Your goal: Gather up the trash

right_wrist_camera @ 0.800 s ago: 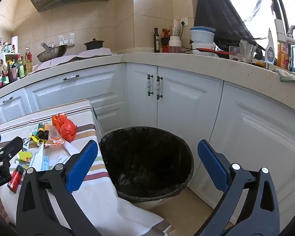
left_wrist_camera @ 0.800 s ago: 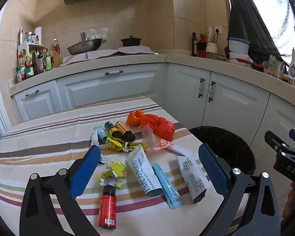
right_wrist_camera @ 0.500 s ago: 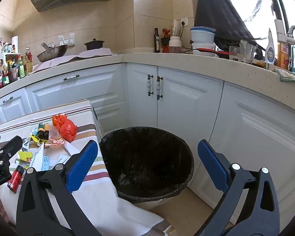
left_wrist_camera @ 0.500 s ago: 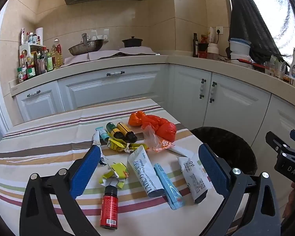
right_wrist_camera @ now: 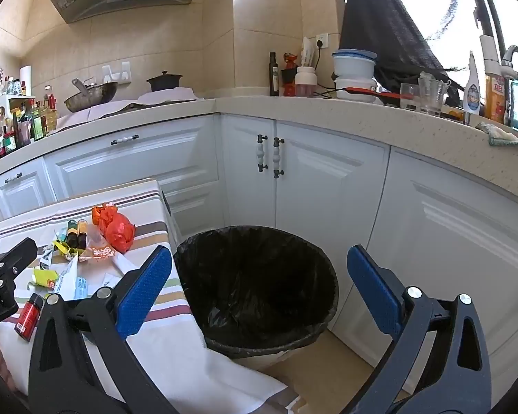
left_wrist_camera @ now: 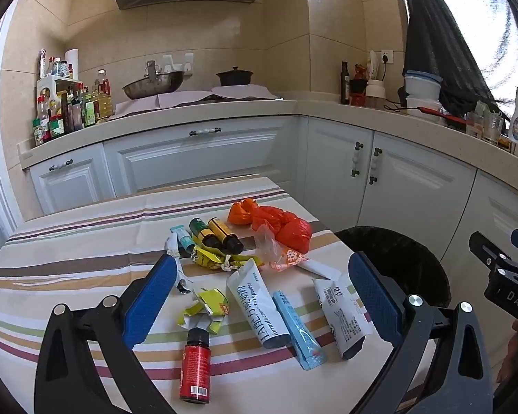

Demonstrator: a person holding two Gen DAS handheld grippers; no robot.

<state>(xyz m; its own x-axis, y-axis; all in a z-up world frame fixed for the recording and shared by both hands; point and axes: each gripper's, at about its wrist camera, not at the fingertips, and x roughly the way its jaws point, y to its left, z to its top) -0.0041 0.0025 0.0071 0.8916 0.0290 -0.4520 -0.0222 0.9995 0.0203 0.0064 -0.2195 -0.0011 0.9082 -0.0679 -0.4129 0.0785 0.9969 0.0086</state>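
1. Blue-padded fingers (left_wrist_camera: 148, 296) of the left gripper (left_wrist_camera: 262, 296) are standing wide apart, holding nothing, and are hanging over the striped table (left_wrist_camera: 69, 241).
2. Between those fingers trash is lying on the cloth: a white tube (left_wrist_camera: 257, 307), a blue sachet (left_wrist_camera: 298, 329) just right of it, and a white pouch (left_wrist_camera: 342, 317) close to the right finger.
3. A crumpled yellow wrapper (left_wrist_camera: 207, 308) is sitting just right of the left finger, with a red bottle (left_wrist_camera: 195, 365) lying nearer the camera, below it.
4. Beyond the fingertips, two dark bottles (left_wrist_camera: 216, 234) are lying side by side; an orange bag (left_wrist_camera: 276, 222) is sitting to their right, and a second yellow wrapper (left_wrist_camera: 221, 258) is lying just in front of them.
5. The right gripper (right_wrist_camera: 259, 293) is likewise spread wide and empty, its fingers (right_wrist_camera: 373, 289) framing the black-lined bin (right_wrist_camera: 259, 334) standing on the floor beside the table (right_wrist_camera: 148, 207).
6. In the right wrist view the trash is showing to the left of the left finger, on the table, with the left gripper's tip (right_wrist_camera: 7, 265) at the picture's left edge.
7. In the left wrist view the bin (left_wrist_camera: 397, 262) is showing past the right finger.
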